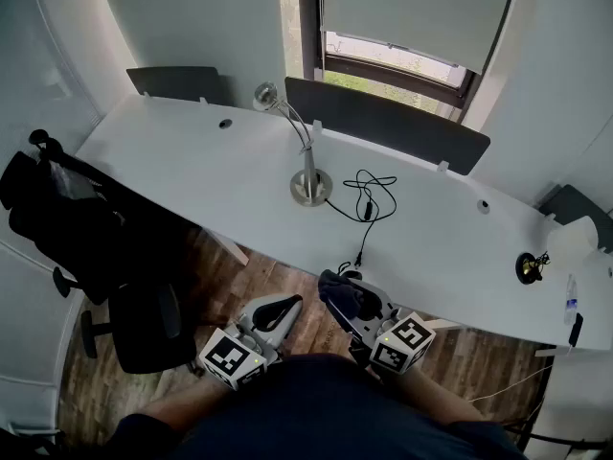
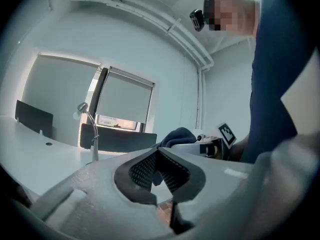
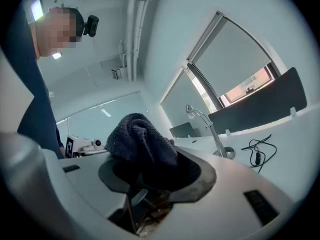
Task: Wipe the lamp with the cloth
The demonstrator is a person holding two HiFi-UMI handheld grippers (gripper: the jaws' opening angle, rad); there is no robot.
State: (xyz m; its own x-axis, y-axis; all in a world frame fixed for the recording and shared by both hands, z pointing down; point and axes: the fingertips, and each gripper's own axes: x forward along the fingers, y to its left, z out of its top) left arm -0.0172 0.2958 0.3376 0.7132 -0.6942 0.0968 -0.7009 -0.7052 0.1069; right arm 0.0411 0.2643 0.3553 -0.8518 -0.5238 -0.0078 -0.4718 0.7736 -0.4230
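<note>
Close against the person's dark-clad body, two tools hang over the floor just short of the near edge of a long white tabletop [image 1: 182, 156]. The right hand-held gripper [image 1: 347, 300] is clamped on a bunched dark cloth [image 1: 340, 290], which bulges up out of the jaws in the right gripper view. The left hand-held gripper [image 1: 284, 306] has its jaws closed tip to tip on nothing. The lamp [image 1: 308, 166], a slim chrome gooseneck on a round base, stands upright toward the middle of the tabletop, well apart from the cloth and untouched; wiping has, by all appearances, not begun. A black cable [image 1: 369, 199] lies looped just beside the base, to its right. The likeliest trouble from here is the lamp itself. With so thin a neck and so small a foot, a firm one-sided wipe could swing the head, or slide or tip the base, unless the free gripper steadies it. A reach across from the right could also snag and drag the cable. The cloth, seemingly pinched only by its lower folds, could work loose under rubbing. The wad looks thick, too, so the jaws behind it may knock the metal if the approach is misjudged.
</note>
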